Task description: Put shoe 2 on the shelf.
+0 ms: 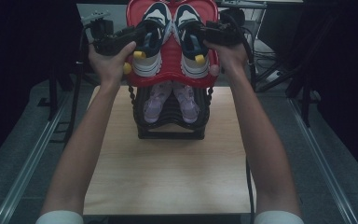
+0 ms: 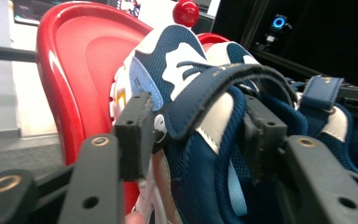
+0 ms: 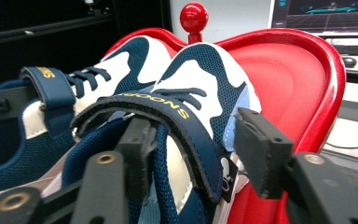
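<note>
2 navy-and-white sneakers [image 1: 172, 37] sit side by side on the red top tray [image 1: 168, 77] of a rack on the tabletop [image 1: 168, 172], placement apparently done, withdrawal left. The left tongs [image 2: 196, 140] and right tongs [image 3: 193, 154], both released wide, straddle each shoe's collar, the right pad clear of it.
</note>
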`<state>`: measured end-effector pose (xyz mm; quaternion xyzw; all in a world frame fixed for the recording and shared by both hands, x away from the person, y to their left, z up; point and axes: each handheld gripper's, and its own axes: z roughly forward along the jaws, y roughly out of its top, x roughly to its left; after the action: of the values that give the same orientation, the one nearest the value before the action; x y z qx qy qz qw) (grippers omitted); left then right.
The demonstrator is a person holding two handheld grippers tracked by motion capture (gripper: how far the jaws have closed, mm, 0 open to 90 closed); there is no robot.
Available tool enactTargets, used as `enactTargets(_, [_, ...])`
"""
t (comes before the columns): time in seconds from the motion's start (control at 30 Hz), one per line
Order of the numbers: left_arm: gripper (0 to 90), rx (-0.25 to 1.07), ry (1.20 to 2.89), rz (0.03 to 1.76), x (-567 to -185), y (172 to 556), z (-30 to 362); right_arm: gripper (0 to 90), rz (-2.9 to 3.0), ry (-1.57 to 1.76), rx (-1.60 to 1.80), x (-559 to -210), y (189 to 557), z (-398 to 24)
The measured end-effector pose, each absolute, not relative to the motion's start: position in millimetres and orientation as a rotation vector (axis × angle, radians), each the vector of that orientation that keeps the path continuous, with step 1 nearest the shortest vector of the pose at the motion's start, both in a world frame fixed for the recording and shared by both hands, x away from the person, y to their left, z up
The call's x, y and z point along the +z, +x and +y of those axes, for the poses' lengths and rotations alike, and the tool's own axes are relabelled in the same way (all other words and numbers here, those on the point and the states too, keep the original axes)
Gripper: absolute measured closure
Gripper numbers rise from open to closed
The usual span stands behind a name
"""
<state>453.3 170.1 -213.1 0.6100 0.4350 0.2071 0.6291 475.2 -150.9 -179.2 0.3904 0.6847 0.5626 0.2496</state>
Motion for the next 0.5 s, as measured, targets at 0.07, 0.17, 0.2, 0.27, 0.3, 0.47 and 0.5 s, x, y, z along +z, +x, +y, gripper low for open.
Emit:
enactTargets(0.07, [46.5, 0.454, 1.378, 0.991, -212, 452, 173, 42.6, 1.87, 1.058, 1.547, -178, 474, -154])
enactTargets(0.17, [44.4, 0.436, 1.373, 0.984, -212, 450, 175, 40.2, 1.875, 1.044, 1.58, -178, 470, -160])
enactTargets(0.2, [44.1, 0.427, 1.371, 0.981, -212, 449, 177, 40.1, 1.874, 1.042, 1.594, -179, 469, -162])
enactTargets(0.27, [43.8, 0.414, 1.364, 0.973, -213, 446, 179, 39.9, 1.869, 1.036, 1.661, -180, 466, -167])
enactTargets(0.3, [43.5, 0.415, 1.364, 0.969, -214, 445, 180, 39.9, 1.866, 1.035, 1.691, -180, 464, -170])
enactTargets(0.47, [43.9, 0.429, 1.341, 0.945, -217, 435, 188, 41.7, 1.849, 1.013, 1.779, -187, 458, -181])
enactTargets(0.5, [43.9, 0.424, 1.337, 0.944, -218, 434, 189, 42.5, 1.844, 1.003, 1.801, -189, 457, -183])
